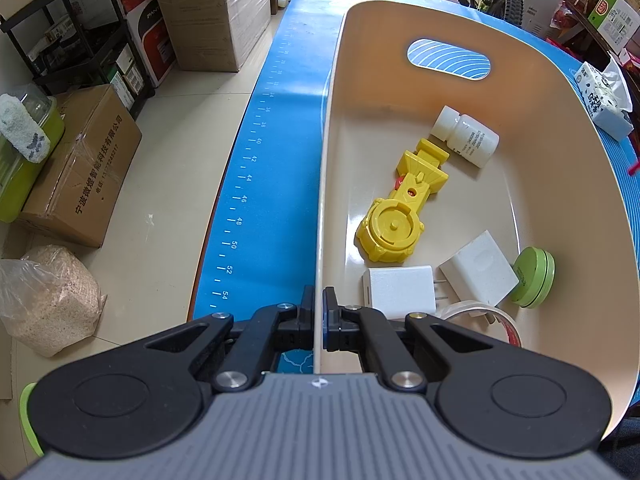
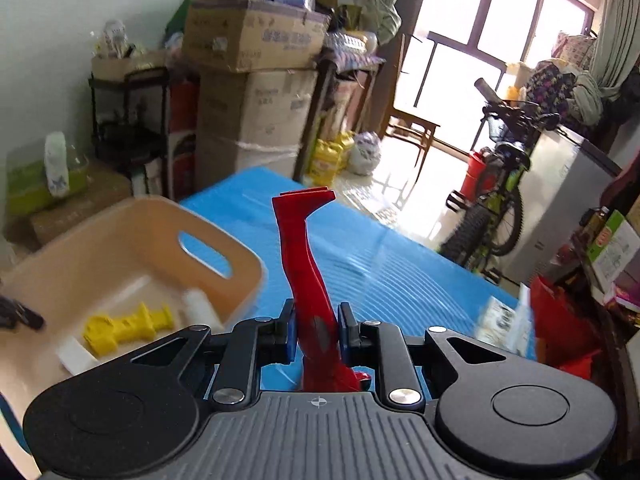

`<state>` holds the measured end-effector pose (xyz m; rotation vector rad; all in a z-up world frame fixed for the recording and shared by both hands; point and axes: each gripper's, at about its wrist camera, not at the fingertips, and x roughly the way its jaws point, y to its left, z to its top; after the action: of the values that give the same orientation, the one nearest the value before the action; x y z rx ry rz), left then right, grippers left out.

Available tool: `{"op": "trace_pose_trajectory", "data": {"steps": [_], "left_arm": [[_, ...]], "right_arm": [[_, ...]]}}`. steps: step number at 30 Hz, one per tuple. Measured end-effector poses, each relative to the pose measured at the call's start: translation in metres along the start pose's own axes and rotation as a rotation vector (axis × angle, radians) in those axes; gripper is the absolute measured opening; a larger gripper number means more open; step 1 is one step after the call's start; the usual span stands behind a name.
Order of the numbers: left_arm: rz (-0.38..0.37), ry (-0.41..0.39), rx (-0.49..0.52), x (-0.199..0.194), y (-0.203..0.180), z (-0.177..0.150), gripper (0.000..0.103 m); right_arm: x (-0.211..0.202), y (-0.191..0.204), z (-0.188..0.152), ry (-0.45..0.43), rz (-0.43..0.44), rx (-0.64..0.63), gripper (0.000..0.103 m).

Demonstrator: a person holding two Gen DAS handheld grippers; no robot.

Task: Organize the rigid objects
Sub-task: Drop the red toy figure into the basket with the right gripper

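The left gripper (image 1: 319,320) is clamped tight on the near left wall of the beige plastic bin (image 1: 520,184), one finger outside the wall, one inside, the thin rim pinched between them. The bin sits on the blue ruled mat of the bench (image 1: 260,184), and it is already well stocked. Around the middle of its floor lies the yellow plastic toy launcher (image 1: 400,216), round head nearest the gripper and handle pointing toward 1 o'clock. At the handle's tip, just beside it, lies the white plastic pill bottle (image 1: 466,136) on its side. Down at 5 o'clock from the launcher are two white plug adapters (image 1: 400,292), side by side, with a loop of white cable just below them. Against the right wall leans the green round tin (image 1: 534,278), standing on its edge. Outside the bin at 2 o'clock, a blue-and-white tissue pack (image 1: 604,100) rests on the bench.

Over to the right wrist view, and it is blurred on the left side. The right gripper (image 2: 318,334) is closed on a red toy figure leg (image 2: 308,264), both pads pressed to its thicker lower part, the foot end sticking up toward 12 o'clock above the blue bench. The leg hangs in the air to the right of the bin, at about 3 o'clock from its handle slot. The yellow launcher shows inside at 9 o'clock from the gripper.
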<state>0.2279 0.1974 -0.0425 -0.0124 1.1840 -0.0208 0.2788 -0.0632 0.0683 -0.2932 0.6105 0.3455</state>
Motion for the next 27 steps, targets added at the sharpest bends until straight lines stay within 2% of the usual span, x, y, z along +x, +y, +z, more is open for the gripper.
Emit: {"op": "trace_pose_trajectory", "data": {"steps": [6, 11, 15, 19, 24, 27], "left_arm": [[0.0, 0.0, 0.001, 0.0, 0.0, 0.0, 0.004], [-0.001, 0.0, 0.001, 0.0, 0.0, 0.0, 0.004], [-0.001, 0.0, 0.001, 0.0, 0.0, 0.0, 0.004], [-0.001, -0.001, 0.002, 0.0, 0.0, 0.0, 0.004], [0.003, 0.0, 0.005, 0.001, -0.003, 0.001, 0.004], [0.003, 0.0, 0.005, 0.001, -0.003, 0.002, 0.004]], "right_arm": [[0.006, 0.038, 0.02, -0.047, 0.1, 0.059, 0.03], [0.018, 0.063, 0.023, -0.033, 0.187, 0.11, 0.03], [0.036, 0.085, 0.012, 0.027, 0.244, 0.13, 0.031], [0.058, 0.105, -0.01, 0.107, 0.262, 0.137, 0.03], [0.079, 0.115, -0.029, 0.224, 0.247, 0.136, 0.03], [0.087, 0.118, -0.037, 0.272, 0.209, 0.137, 0.031]]}}
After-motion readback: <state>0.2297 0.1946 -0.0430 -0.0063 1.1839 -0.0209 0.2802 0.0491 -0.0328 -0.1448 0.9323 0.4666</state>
